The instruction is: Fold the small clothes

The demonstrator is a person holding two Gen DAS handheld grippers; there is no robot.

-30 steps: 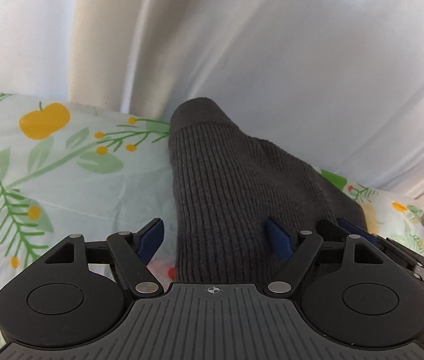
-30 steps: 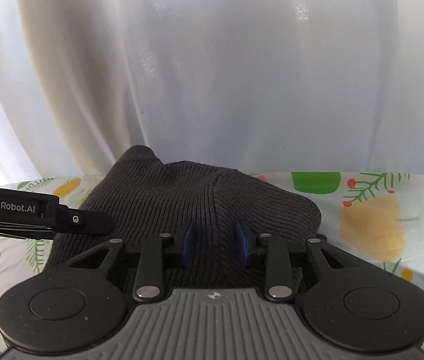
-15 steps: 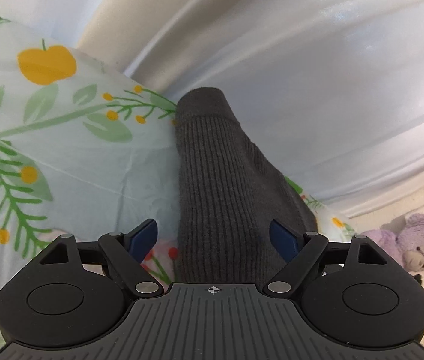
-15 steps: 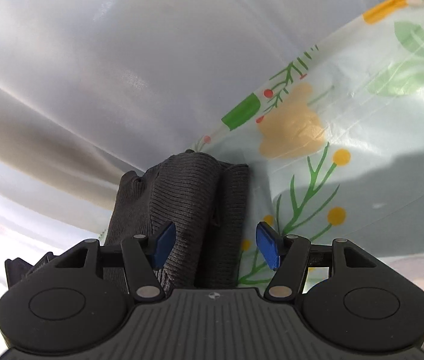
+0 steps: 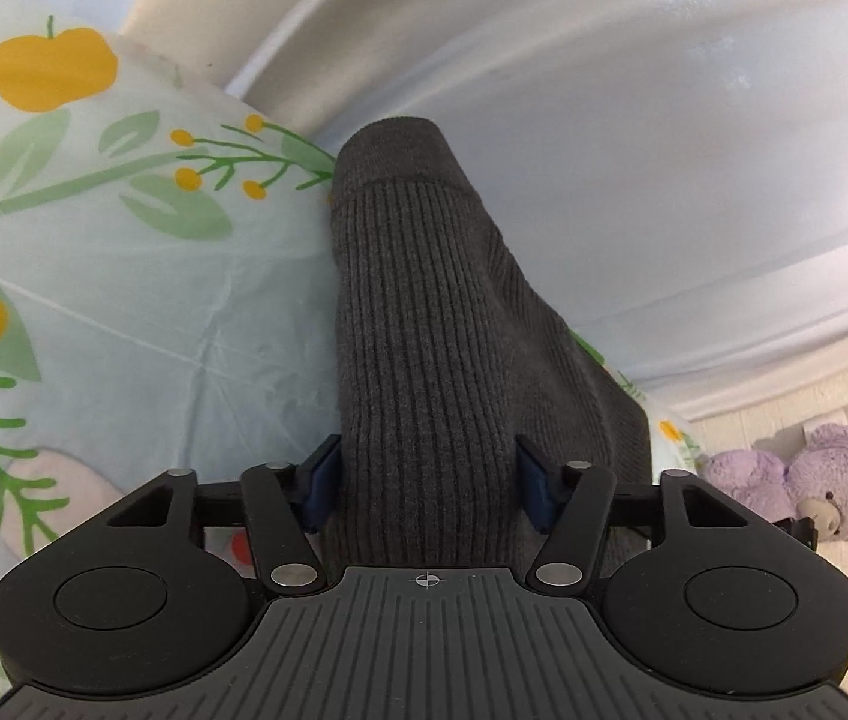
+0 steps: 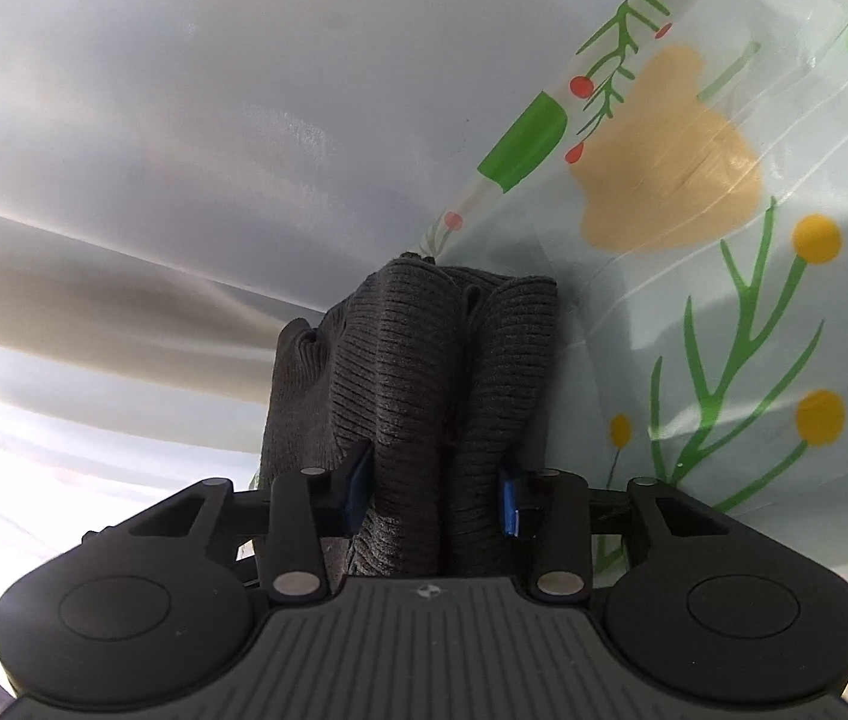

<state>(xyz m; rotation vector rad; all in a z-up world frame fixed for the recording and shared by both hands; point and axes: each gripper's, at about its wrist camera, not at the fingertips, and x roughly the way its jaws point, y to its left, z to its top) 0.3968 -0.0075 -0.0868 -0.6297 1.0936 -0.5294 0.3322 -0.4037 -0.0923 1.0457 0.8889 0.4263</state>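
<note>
A dark grey ribbed knit garment (image 5: 424, 330) lies folded on a pale floral tablecloth (image 5: 124, 276). In the left wrist view it runs lengthwise from its cuffed end down between the fingers of my left gripper (image 5: 427, 483), whose blue pads press its two sides. In the right wrist view the same garment (image 6: 424, 372) shows as a thick folded bundle. My right gripper (image 6: 433, 495) has its blue pads closed against both sides of the bundle.
White curtains (image 5: 604, 120) hang right behind the table's far edge. A purple teddy bear (image 5: 808, 480) lies on a pale surface to the right, beyond the table. The tablecloth (image 6: 724, 300) extends right of the garment.
Both grippers tilted and moved in over the garment. The left jaws narrowed from wide open onto it. The right jaws opened, then closed on the folded bundle.
</note>
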